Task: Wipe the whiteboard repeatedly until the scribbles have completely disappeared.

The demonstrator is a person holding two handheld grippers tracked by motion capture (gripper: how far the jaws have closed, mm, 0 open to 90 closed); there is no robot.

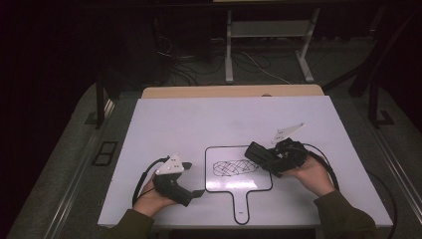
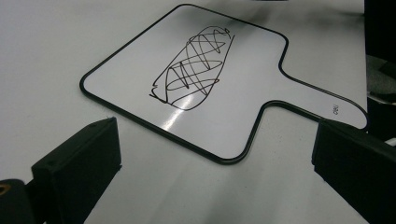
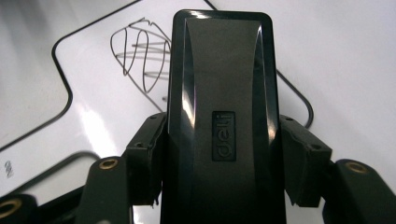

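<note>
My white table (image 1: 164, 124) carries a small handled whiteboard (image 1: 224, 183) lying flat at lower centre of the frame, its scribble (image 1: 235, 167) seemingly black ink

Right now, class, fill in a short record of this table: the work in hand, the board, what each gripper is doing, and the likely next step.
work in hand: wiping a scribble off a small whiteboard
whiteboard: paddle-shaped, black-edged, flat on the white table, handle toward the person
scribble: black loops, not yet wiped
right gripper: shut on a black eraser, at the board's right edge by the scribble
left gripper: open, holding nothing, near the board's lower left corner
likely next step: drag the eraser across the scribble
</note>
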